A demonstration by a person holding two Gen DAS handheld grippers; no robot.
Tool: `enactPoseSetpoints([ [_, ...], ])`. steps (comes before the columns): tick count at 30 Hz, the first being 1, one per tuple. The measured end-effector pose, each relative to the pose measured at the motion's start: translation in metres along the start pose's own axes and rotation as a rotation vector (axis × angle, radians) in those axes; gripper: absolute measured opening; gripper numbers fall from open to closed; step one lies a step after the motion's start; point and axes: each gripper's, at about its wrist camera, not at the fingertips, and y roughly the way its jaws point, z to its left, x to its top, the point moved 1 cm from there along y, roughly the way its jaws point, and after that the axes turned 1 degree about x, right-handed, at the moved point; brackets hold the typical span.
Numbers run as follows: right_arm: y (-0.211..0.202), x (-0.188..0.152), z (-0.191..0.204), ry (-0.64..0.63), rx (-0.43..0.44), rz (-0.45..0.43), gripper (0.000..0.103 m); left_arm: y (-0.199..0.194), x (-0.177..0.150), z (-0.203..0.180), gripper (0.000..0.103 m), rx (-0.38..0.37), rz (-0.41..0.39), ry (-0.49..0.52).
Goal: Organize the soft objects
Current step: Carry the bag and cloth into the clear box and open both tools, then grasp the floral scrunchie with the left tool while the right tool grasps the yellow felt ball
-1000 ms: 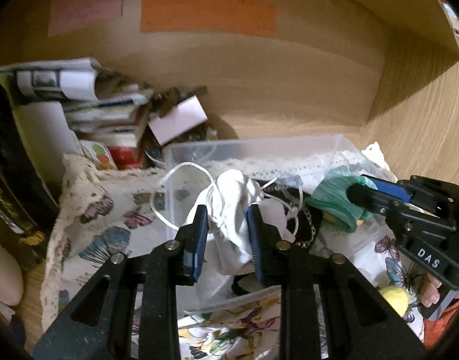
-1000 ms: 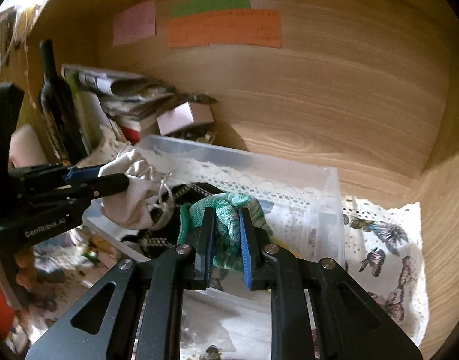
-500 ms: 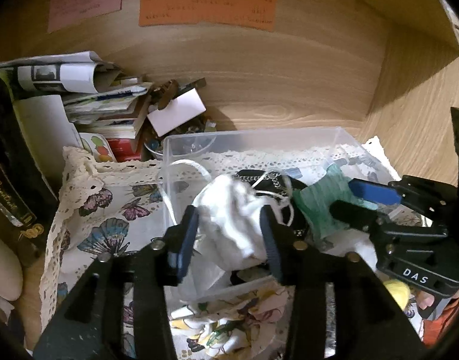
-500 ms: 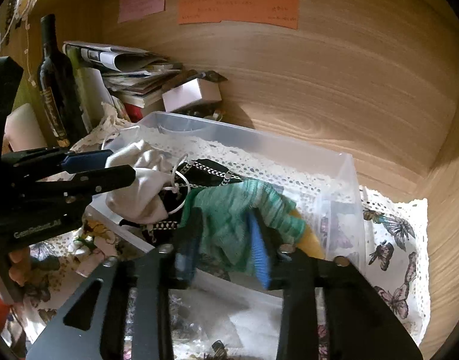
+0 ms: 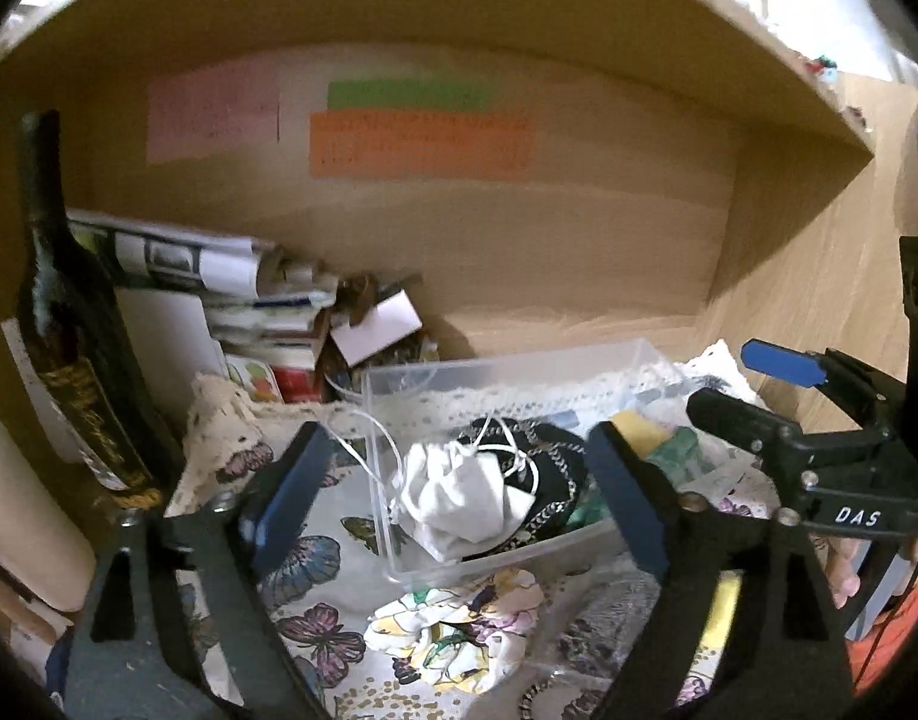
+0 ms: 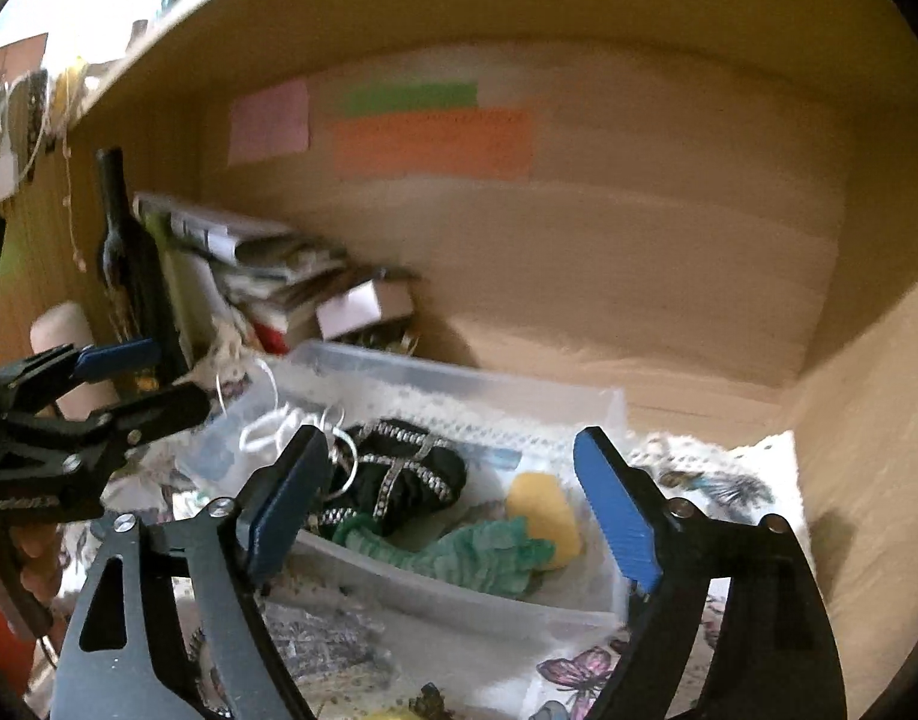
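Note:
A clear plastic bin (image 5: 507, 558) sits on a butterfly-print cloth inside a wooden shelf. In it lie a white drawstring pouch (image 5: 459, 498), a black piece with silver chain trim (image 6: 411, 474), a green knit piece (image 6: 465, 552) and a yellow sponge (image 6: 546, 516). My left gripper (image 5: 453, 504) is open and empty, drawn back in front of the bin with the white pouch between its jaws but apart from them. My right gripper (image 6: 453, 510) is open and empty, held above the bin's near wall over the green piece. The bin also shows in the right wrist view (image 6: 471, 600).
A dark wine bottle (image 5: 75, 324) and a stack of papers and books (image 5: 243, 300) stand at the back left. A floral cloth (image 5: 459, 630) lies in front of the bin. The shelf's back wall carries pink, green and orange notes (image 5: 417, 144). The shelf's side wall (image 6: 867, 420) is at the right.
Both grippers opened wide and pulled back. The white pouch and the green knit piece dropped out of the jaws and now lie in the bin.

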Motion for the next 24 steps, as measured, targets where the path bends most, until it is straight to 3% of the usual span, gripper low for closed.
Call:
enactPoseSetpoints([
  [3,-0.013,0.002,0.001,0.008,0.009,-0.031,0.086,-0.012,0.001,-0.003,0.1,0.007,-0.034,0.005],
  [10,-0.039,-0.007,0.005,0.016,0.021,-0.068,0.092,-0.027,-0.007,-0.004,0.103,0.026,-0.05,0.023],
  [18,-0.048,-0.03,0.009,0.034,0.052,-0.032,0.092,-0.015,-0.034,0.001,0.103,0.039,0.052,0.029],
  [24,-0.033,-0.057,0.012,0.009,0.042,0.067,0.092,0.012,-0.055,0.015,0.103,0.072,0.155,0.001],
])
